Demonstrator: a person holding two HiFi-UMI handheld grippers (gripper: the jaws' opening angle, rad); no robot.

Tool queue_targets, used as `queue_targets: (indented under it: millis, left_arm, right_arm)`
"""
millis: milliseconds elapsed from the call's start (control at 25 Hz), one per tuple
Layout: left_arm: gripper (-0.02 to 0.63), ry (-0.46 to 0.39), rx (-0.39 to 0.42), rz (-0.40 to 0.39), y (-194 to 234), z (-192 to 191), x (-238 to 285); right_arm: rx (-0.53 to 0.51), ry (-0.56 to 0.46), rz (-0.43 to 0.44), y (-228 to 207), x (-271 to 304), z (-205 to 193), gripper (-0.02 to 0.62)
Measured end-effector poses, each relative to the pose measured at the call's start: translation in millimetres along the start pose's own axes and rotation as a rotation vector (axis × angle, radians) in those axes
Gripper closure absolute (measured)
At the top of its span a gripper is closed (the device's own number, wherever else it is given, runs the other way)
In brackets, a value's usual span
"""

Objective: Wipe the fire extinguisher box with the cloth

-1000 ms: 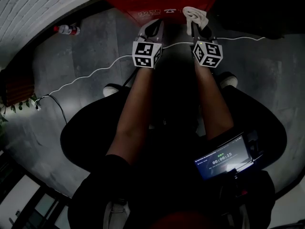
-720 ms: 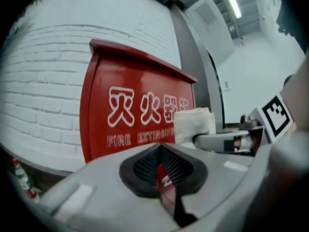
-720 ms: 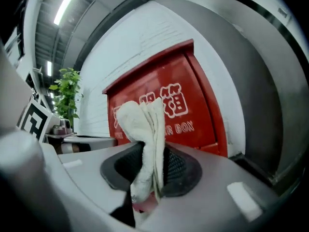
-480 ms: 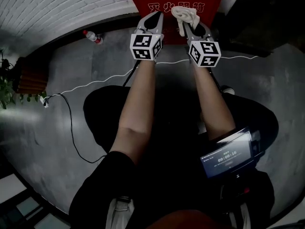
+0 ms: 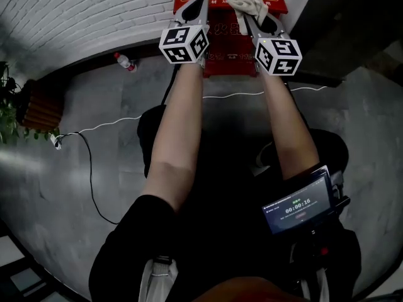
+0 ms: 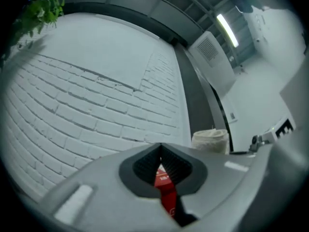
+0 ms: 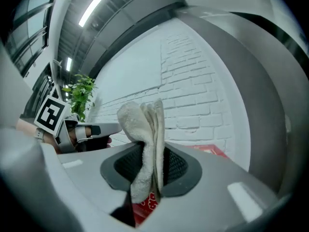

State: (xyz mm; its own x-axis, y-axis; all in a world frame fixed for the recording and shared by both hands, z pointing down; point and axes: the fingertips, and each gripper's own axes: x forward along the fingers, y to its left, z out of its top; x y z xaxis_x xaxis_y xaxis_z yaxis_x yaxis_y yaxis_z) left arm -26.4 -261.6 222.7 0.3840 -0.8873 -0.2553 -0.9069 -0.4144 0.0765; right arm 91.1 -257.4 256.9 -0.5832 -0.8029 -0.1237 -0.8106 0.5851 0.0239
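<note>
The right gripper is clamped on an off-white terry cloth. The folded fabric is pinched between the ribbed pads, and its free end stands out past the jaw tips. The left gripper is pressed together and carries nothing; only a red sliver shows through the slit between its jaws.

In the head view, the right gripper and left gripper lie side by side at the top centre of the frame, both pointing forward. The red metal fire extinguisher box lies directly ahead of both, against the white brick wall. The cloth overlaps the upper right part of the box in the frame; contact cannot be confirmed. Both grippers are about equally near, but only the right one can wipe. The next move probably calls for advancing it forward, cloth end first.
</note>
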Motion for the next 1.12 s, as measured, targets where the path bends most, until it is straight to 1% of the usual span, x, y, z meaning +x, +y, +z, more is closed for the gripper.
queue_targets:
  millis: [40,120,200,280,400,520,600,680,760,840,920,1000,1120]
  left_arm:
    - [0.603,0.022,0.005,-0.005,0.6,1.9,5.7]
    - [0.603,0.073,0.040,-0.031,-2.2,7.4,17.1]
    - [0.603,0.097,0.079,-0.063,-6.8,18.4,26.1]
    - [0.603,0.107,0.106,-0.076,-7.0,28.8,33.4]
    - [0.603,0.121,0.137,-0.083,-4.3,35.4,46.1]
    - [0.603,0.127,0.137,-0.086,-0.6,38.5,59.4]
    - [0.603,0.139,0.143,-0.079,3.0,39.2,67.9]
    - [0.603,0.147,0.151,-0.083,4.3,39.1,76.2]
    - [0.603,0.140,0.162,-0.102,0.5,39.6,81.1]
    - [0.603,0.130,0.181,-0.125,-6.1,39.3,84.7]
    - [0.603,0.133,0.191,-0.129,-9.7,34.9,91.6]
    - [0.603,0.155,0.187,-0.101,-5.2,25.6,101.1]
    - [0.603,0.195,0.164,-0.034,11.2,14.6,120.1]
  right_arm:
    - [-0.017,0.005,0.006,-3.0,4.6,9.3,0.500]
    - [-0.042,0.020,0.021,-10.1,13.0,26.6,0.500]
    - [-0.076,0.040,0.031,-18.1,19.7,41.3,0.500]
    - [-0.099,0.059,0.047,-25.7,26.8,51.6,0.500]
    - [-0.107,0.093,0.068,-40.3,39.1,59.4,0.500]
    - [-0.132,0.116,0.062,-59.0,49.7,70.4,0.500]
    - [-0.163,0.133,0.055,-72.7,57.1,75.7,0.500]
    - [-0.219,0.162,0.054,-86.7,65.8,76.8,0.500]
    - [-0.319,0.213,0.068,-95.4,76.2,72.7,0.500]
    - [-0.486,0.281,0.094,-95.9,89.1,64.5,0.500]
    - [-0.665,0.345,0.122,-94.7,102.1,53.2,0.500]
    - [-0.784,0.393,0.155,-96.4,115.0,38.0,0.500]
    - [-0.889,0.447,0.177,-108.2,135.0,22.6,0.500]
